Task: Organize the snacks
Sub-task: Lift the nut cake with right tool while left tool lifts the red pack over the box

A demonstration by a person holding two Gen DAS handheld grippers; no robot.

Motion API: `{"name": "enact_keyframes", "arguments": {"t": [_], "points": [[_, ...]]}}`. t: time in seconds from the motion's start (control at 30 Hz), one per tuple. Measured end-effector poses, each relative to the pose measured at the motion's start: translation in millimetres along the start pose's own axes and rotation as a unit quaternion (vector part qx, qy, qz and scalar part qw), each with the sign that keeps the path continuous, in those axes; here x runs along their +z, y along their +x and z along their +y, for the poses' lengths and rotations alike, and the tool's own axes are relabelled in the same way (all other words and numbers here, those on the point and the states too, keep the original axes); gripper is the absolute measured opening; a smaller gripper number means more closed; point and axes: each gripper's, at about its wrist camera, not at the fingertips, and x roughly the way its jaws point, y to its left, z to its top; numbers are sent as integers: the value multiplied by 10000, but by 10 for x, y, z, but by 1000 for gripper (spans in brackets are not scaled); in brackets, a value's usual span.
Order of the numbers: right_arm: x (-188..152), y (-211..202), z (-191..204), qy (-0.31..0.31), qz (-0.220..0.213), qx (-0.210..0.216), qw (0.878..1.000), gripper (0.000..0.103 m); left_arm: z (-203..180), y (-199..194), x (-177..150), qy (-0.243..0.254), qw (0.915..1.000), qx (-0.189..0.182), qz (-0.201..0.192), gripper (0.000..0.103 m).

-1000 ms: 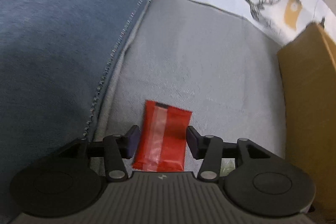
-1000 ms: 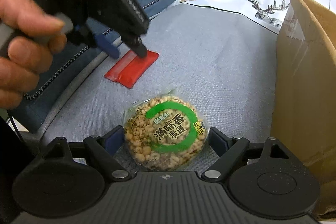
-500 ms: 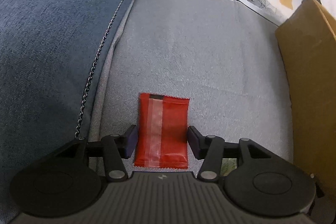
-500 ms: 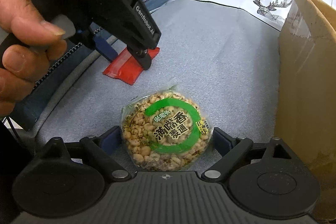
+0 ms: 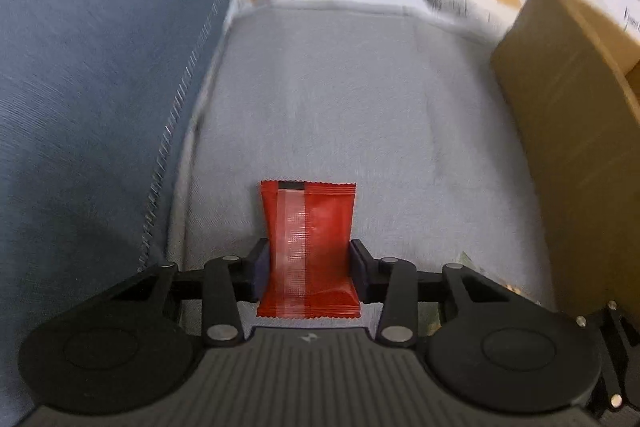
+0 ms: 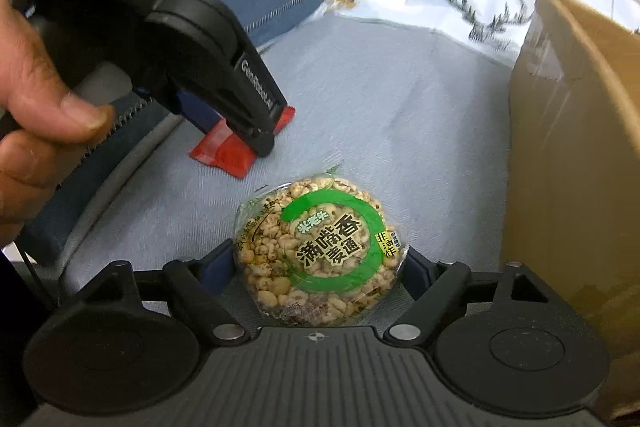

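Our left gripper (image 5: pixel 307 269) has just been closing and now pinches the red sachet (image 5: pixel 308 247) on the cushion, left of the box (image 5: pixel 560 131). Our right gripper (image 6: pixel 320 267), also closing, brackets the puffed cake (image 6: pixel 320 251) nearer the box; contact we cannot tell. Slick wrappers may slip or crush.

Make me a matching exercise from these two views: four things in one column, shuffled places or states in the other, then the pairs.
1. flat red foil snack packet
2. round clear-wrapped puffed grain cake with green ring label
3. brown cardboard box
4. blue fabric cushion

A. at the right edge of both views
B. between the right tongs
C. at the left of the grey seat
D. pinched by the left tongs

Pairs: 1-D, 2-B, 3-A, 4-C
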Motion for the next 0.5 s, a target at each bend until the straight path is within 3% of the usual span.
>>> {"name": "enact_keyframes", "arguments": {"t": [0.13, 0.3, 0.5], "points": [[-24, -290, 97, -255, -583, -83, 9979, 84, 133, -401, -59, -418, 9950, -179, -890, 45], [-106, -722, 202, -493, -1325, -402, 9891, 84, 204, -914, -258, -669, 9781, -439, -1920, 46], [-237, -1403, 131, -643, -2468, -858, 9631, 84, 34, -1381, -438, -477, 9594, -659, -2700, 46]]}}
